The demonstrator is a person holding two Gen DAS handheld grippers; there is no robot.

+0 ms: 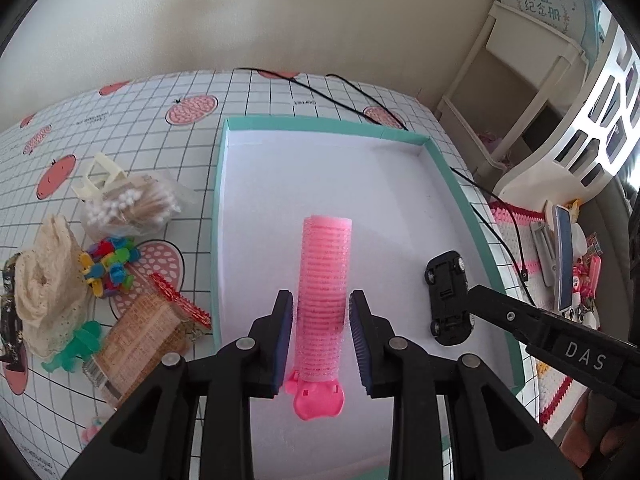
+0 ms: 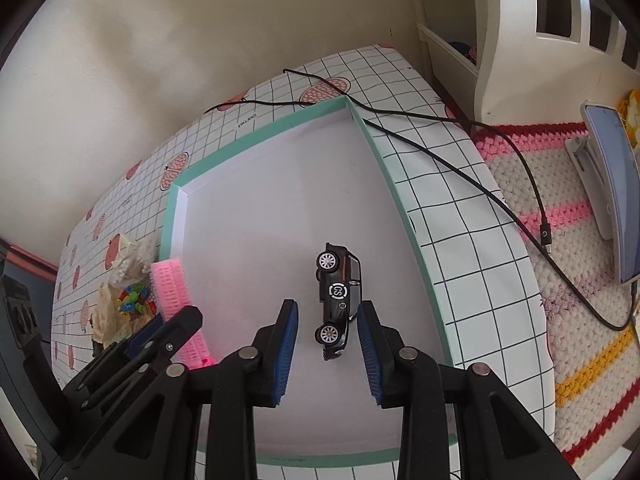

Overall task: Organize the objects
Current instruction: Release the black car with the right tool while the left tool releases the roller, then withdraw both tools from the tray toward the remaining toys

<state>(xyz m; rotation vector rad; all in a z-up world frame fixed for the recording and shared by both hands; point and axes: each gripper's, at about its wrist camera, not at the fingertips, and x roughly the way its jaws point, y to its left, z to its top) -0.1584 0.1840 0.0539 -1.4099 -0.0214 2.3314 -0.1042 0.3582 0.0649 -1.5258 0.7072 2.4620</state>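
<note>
Gridded cloth with pink fruit prints covers the table, and a teal-rimmed tray with a white floor sits on it, a beige wall behind.

Left gripper hangs over the tray with a pink curler between its pads. The curler's long axis runs straight ahead along the fingers, clip end nearest the camera. Small gaps seem to show on both sides, so the jaws look released or barely closing, and I cannot tell for sure whether the curler rests on the tray floor or is lightly pinched.

Right gripper stands parted around a black toy car that lies on its side in the tray, wheels facing left, its length running away from the camera in line with the fingers. Neither pad touches it.

Both pieces look already delivered. What remains is the pile left of the tray: swabs, coloured clips, a lace cloth, a packet, a green toy. That heap sits on the left gripper's side, so the left is the nearer one for the next pick
</note>
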